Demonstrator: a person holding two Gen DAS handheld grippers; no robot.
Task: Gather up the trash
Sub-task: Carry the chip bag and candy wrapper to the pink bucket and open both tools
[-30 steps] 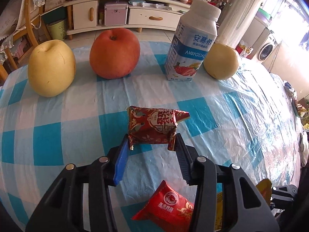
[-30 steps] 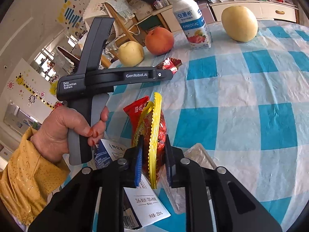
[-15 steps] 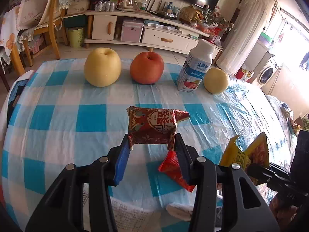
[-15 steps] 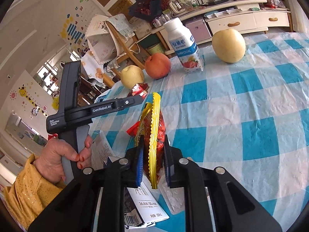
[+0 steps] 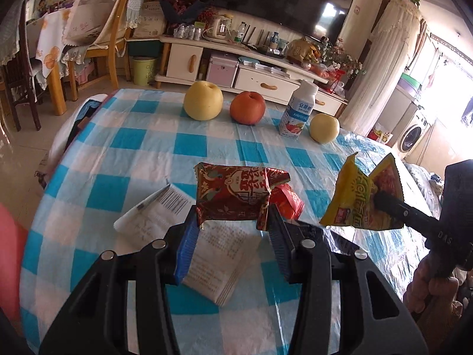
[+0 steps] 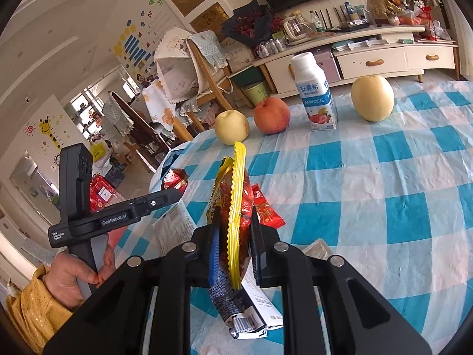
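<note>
- 2 hand-held grippers are up over a round table [image 5: 142,136] covered in a blue-and-white checked cloth, each carrying a piece of trash.
- Left gripper [image 5: 233,222] is clamped on a dark red snack wrapper [image 5: 236,195], its pads pressing the wrapper's 2 lower corners, so the wrapper stretches flat between them, clear of the cloth.
- Right gripper [image 6: 235,236] is clenched on a yellow-edged snack bag [image 6: 233,207], held edge-on and upright; in the left wrist view the same bag hangs at the right, above the table.
- 1 small bright red packet [image 5: 288,201] lies on the cloth just beyond the left gripper's right finger.
- White printed paper with a barcode [image 5: 165,207] lies flat on the cloth under the left gripper.
- 4 items stand in a row at the far edge: a yellow pear [image 5: 203,104], a red apple [image 5: 247,107], a white yoghurt bottle [image 5: 297,112] and a smaller yellow pear [image 5: 324,128], all well apart from the trash.
- 1 hand [image 6: 74,275] in a yellow sleeve grips the left gripper's handle, seen in the right wrist view.
</note>
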